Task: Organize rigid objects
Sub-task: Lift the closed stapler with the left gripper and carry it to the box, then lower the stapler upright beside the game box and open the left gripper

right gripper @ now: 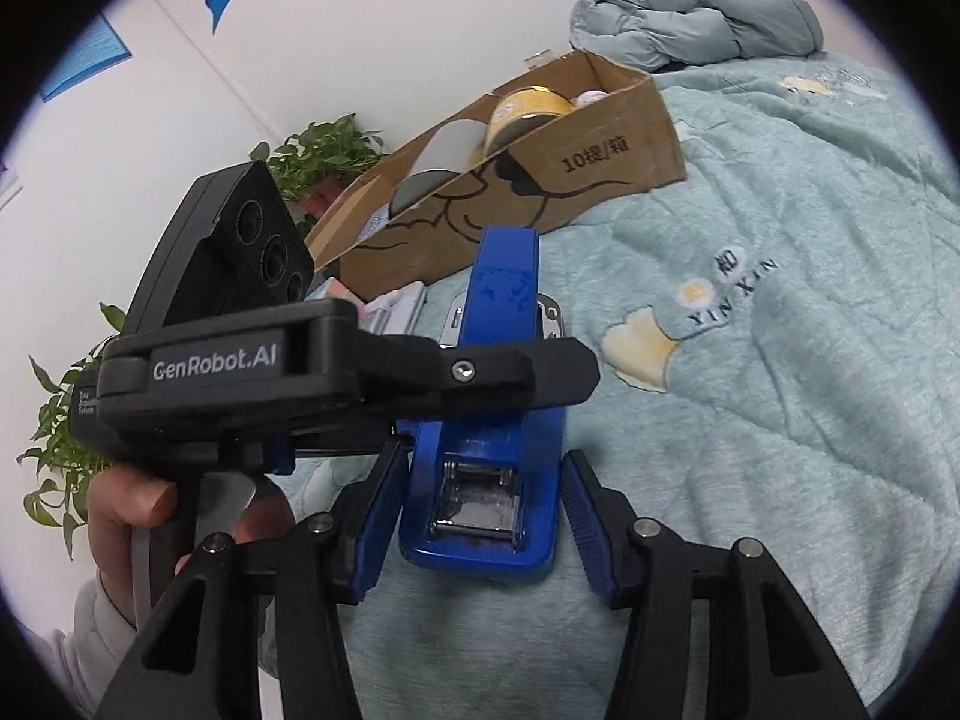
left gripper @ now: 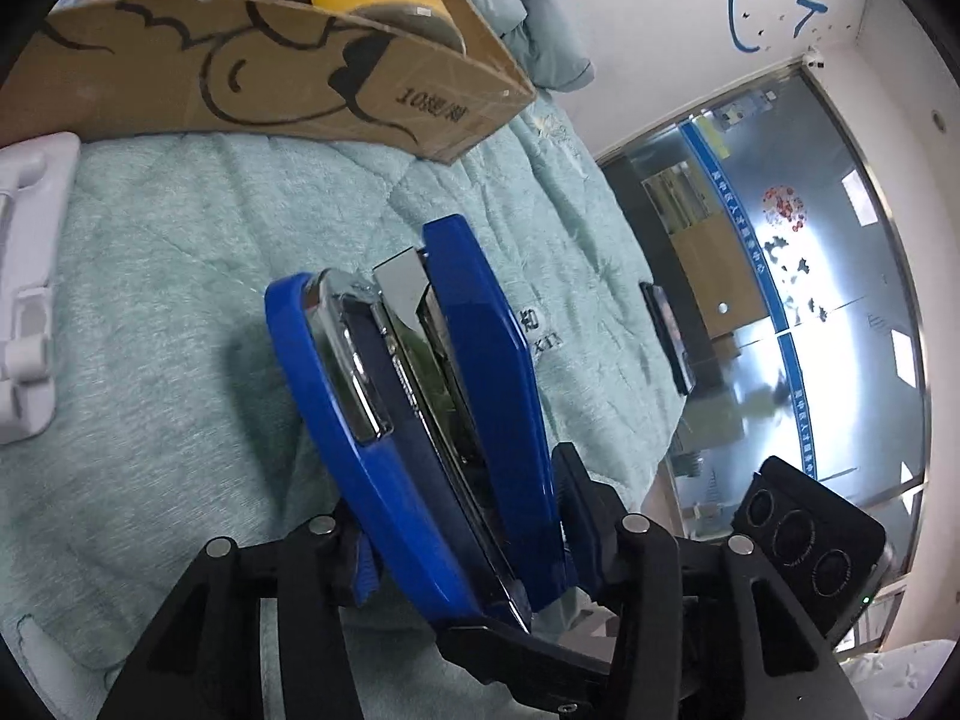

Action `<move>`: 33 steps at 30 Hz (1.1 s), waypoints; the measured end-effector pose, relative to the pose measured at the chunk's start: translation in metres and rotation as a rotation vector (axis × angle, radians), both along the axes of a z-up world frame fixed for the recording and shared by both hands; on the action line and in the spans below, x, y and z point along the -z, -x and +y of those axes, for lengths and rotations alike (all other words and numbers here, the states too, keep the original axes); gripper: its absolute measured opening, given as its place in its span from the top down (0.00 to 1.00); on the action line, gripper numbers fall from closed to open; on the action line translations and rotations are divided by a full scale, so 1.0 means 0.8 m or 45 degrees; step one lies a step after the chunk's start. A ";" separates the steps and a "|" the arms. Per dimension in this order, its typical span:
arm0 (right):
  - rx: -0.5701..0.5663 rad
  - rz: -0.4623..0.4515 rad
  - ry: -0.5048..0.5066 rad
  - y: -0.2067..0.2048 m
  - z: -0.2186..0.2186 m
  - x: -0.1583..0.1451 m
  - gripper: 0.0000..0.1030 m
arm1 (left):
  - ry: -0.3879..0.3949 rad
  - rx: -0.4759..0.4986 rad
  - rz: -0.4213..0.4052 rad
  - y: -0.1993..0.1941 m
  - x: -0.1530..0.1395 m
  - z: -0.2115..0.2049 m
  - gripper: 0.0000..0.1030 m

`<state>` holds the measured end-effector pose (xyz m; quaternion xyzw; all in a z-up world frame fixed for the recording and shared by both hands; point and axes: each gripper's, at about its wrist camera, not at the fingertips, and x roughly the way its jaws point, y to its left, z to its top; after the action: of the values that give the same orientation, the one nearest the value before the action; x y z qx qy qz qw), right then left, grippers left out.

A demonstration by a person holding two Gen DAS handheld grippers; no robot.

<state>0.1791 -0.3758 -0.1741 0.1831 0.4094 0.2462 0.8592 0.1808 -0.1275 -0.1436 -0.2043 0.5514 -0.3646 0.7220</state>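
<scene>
- Blue stapler point(left gripper: 420, 420) is sitting clamped between the left gripper's point(left gripper: 462, 546) fingers, turned on its side so its metal channel is showing, and it is lying against the green blanket point(left gripper: 150, 330).
- From the right wrist view, the stapler point(right gripper: 498, 420) is lying between the right gripper's point(right gripper: 480, 528) spread fingers, whose blue pads point(right gripper: 375, 528) are standing apart from its sides.
- Behind it, the cardboard box point(right gripper: 576, 180) is holding a yellow tin point(right gripper: 528, 114) and a grey-lidded can point(right gripper: 420, 192).
- The left gripper point(right gripper: 528, 372) is reaching across the stapler from the side, a bare hand point(right gripper: 132, 510) gripping its handle.
</scene>
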 end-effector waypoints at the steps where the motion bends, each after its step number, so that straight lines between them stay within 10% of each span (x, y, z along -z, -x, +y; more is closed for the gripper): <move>1: -0.008 -0.007 -0.005 -0.002 0.002 -0.002 0.50 | 0.009 -0.013 -0.023 0.001 -0.006 0.005 0.58; 18: -0.216 -0.312 0.009 -0.069 0.114 -0.094 0.59 | 0.002 -0.192 -0.284 -0.054 -0.127 0.120 0.65; 33: -0.319 -0.212 -0.003 -0.181 0.206 -0.088 0.59 | -0.025 -0.270 -0.205 -0.205 -0.136 0.255 0.65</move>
<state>0.3238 -0.2113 -0.1038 0.1106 0.3562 0.3664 0.8524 0.3447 0.0765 -0.0348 -0.2244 0.4707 -0.2960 0.8003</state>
